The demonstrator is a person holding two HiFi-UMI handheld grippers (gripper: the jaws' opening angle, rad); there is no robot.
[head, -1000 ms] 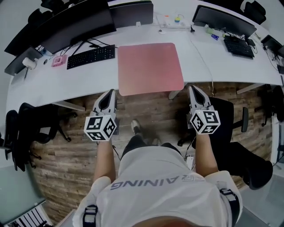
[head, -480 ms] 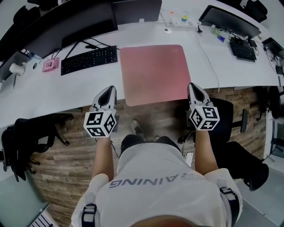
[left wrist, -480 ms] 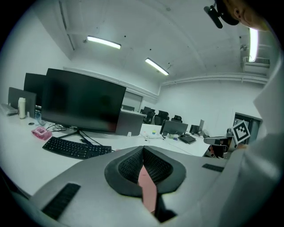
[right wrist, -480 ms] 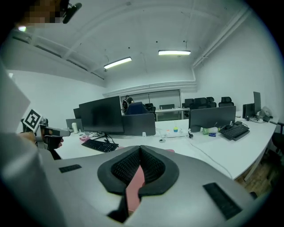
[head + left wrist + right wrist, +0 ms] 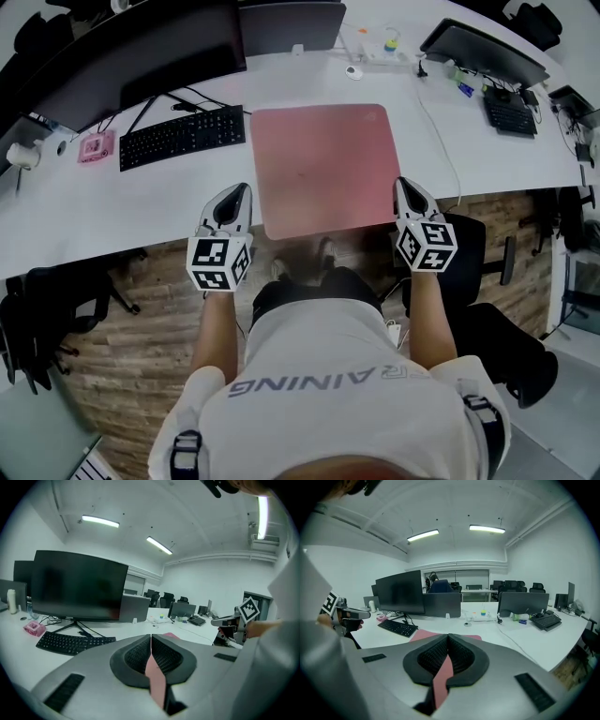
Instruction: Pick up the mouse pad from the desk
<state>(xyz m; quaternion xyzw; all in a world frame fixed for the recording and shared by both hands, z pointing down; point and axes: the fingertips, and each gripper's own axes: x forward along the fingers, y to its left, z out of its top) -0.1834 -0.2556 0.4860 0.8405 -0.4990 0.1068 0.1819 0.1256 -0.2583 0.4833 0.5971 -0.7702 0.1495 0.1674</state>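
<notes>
Mouse pad (image 5: 323, 164), pink and square, lies flat on the white counter (image 5: 112, 202) at the middle of the head view. Its near edge sits right at the counter's front lip and seems to hang slightly over it. That overhang is my likeliest way in, since a thin, limp sheet lying flat gives closed jaws nothing to bite on from above.

My left hand-held gripper (image 5: 237, 193) is at the pad's lower left corner in the frame, just beside its edge. My right hand-held gripper (image 5: 404, 187) mirrors it at the lower right corner. I judge I hold them like this, one at each near corner, so the pad can come up level rather than drooping from a single pinch. On both, the ribbed pads are pressed together with nothing between them, so neither is holding the pad. Each points forward and a little down across the counter.

A black keyboard (image 5: 183, 137) lies to the left of the pad, well clear of it, below a dark monitor (image 5: 141, 47) at the upper left. Neither should hinder a lift. The jaws would have to part before they can take the edge.
</notes>
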